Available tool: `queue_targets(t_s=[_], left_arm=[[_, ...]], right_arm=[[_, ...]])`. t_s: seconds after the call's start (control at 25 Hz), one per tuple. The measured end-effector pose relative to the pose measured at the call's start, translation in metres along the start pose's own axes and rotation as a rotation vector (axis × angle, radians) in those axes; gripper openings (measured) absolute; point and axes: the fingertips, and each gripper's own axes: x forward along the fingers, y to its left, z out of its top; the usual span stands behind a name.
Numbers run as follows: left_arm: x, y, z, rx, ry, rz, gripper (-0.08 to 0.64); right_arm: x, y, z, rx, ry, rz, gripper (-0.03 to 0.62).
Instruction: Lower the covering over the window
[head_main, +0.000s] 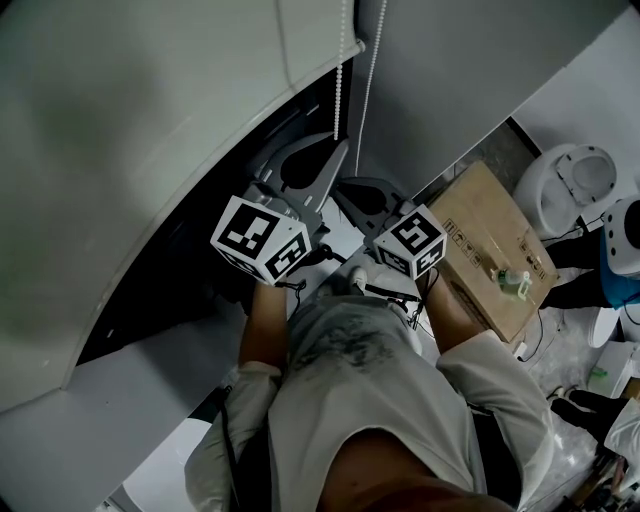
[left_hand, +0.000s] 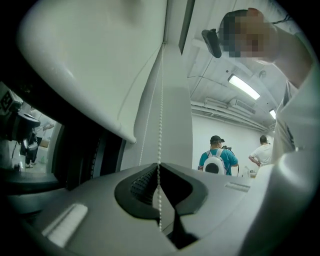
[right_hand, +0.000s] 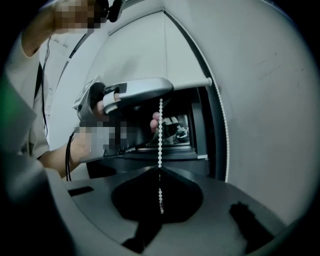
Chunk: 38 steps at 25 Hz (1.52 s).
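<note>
Window (head_main: 175, 270) dark beneath white blind (head_main: 130, 120)

Dim, flat indoor light, brightest from a long white ceiling strip lamp (left_hand: 243, 86), pale grey fabric blind (head_main: 130, 130) softly shaded, black window gap (head_main: 180, 270) perhaps underexposed, thin white bead chain (right_hand: 160, 130) sharp, fisheye bending and dark vignette at corners.

Head view looks steeply down; both gripper views closely share the bead chain (left_hand: 160, 125)
</note>
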Motion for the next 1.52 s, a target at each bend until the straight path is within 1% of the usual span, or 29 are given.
queue_targets(t_s=[0.28,0.44,0.68,0.8,0.88,1.0,1.04,1.08,1.16,1.24,1.36,1.52], left_arm=[[-0.002,0.003,-0.033,-0.038,0.055,0.009,0.017],[-0.002,0.006,-0.049,-0.059,0.080,0.016,0.017],[-0.007,0.007,-0.071,-0.082,0.123,0.032,0.017],[-0.010,0.007,-0.079,-0.101,0.128,0.038,0.018],[-0.011,0.008,-0.079,-0.107,0.123,0.041,0.018],[-0.015,0.009,-0.078,-0.110,0.118,0.043,0.018],[-0.017,0.009,-0.078,-0.111,0.116,0.043,0.018],[-0.018,0.009,-0.078,-0.111,0.114,0.044,0.018],[-0.020,0.009,-0.077,-0.111,0.111,0.044,0.018],[-0.019,0.008,-0.077,-0.106,0.112,0.043,0.018],[-0.019,0.005,-0.077,-0.100,0.113,0.043,0.018],[-0.020,0.004,-0.078,-0.086,0.109,0.049,0.018]], right_arm=[[0.002,0.004,-0.032,0.034,0.082,0.002,0.018],[0.004,0.003,-0.046,0.053,0.098,0.001,0.018],[0.004,0.012,-0.067,0.081,0.155,0.008,0.018],[0.002,0.009,-0.076,0.087,0.169,-0.004,0.018],[-0.002,0.007,-0.075,0.088,0.167,-0.014,0.018],[-0.009,0.004,-0.058,0.085,0.099,-0.028,0.021],[-0.013,0.002,-0.048,0.087,0.070,-0.033,0.042],[-0.018,-0.001,-0.037,0.089,0.037,-0.040,0.102],[-0.028,-0.010,-0.006,0.088,-0.039,-0.055,0.123],[-0.037,-0.016,0.029,0.070,-0.114,-0.058,0.126],[-0.042,-0.017,0.076,0.001,-0.184,-0.046,0.127],[-0.033,-0.016,0.118,-0.101,-0.226,-0.024,0.126]])
